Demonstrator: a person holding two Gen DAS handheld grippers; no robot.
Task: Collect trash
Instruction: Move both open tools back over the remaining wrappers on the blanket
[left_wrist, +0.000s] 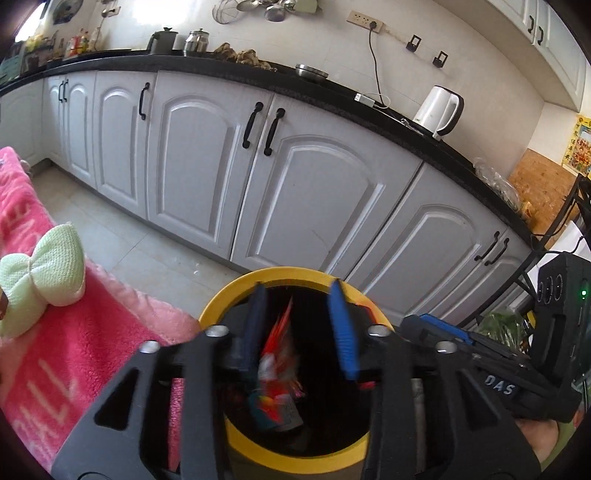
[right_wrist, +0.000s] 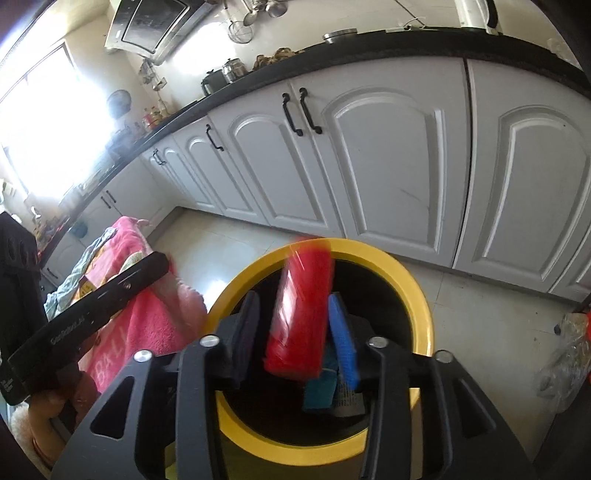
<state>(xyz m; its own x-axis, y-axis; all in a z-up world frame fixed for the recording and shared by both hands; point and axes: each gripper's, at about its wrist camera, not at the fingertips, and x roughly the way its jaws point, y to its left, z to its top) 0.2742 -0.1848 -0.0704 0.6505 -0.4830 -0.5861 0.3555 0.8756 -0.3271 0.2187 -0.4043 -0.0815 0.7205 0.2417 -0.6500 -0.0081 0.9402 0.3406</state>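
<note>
Both grippers are over a yellow-rimmed bin (left_wrist: 295, 452) w/ dark interior, on the floor just beside a pink towel (left_wrist: 55, 369). Left gripper (left_wrist: 301, 325): jaws apart, nothing gripped; a red/white wrapper (left_wrist: 279, 365), blurred, sits between and below the fingers inside the bin mouth, w/ no contact visible. Right gripper (right_wrist: 295, 332): jaws apart; a red packet (right_wrist: 301, 314), motion-blurred, lies between the fingers over the bin opening; cannot tell whether either pad touches it. Blue and printed scraps (right_wrist: 325, 391) lie lower in the bin. A green fabric bow (left_wrist: 44, 277) rests on the towel. White cabinets (left_wrist: 295, 177) and black countertop (left_wrist: 406, 122) are behind; white kettle (left_wrist: 439, 110) on top.
</note>
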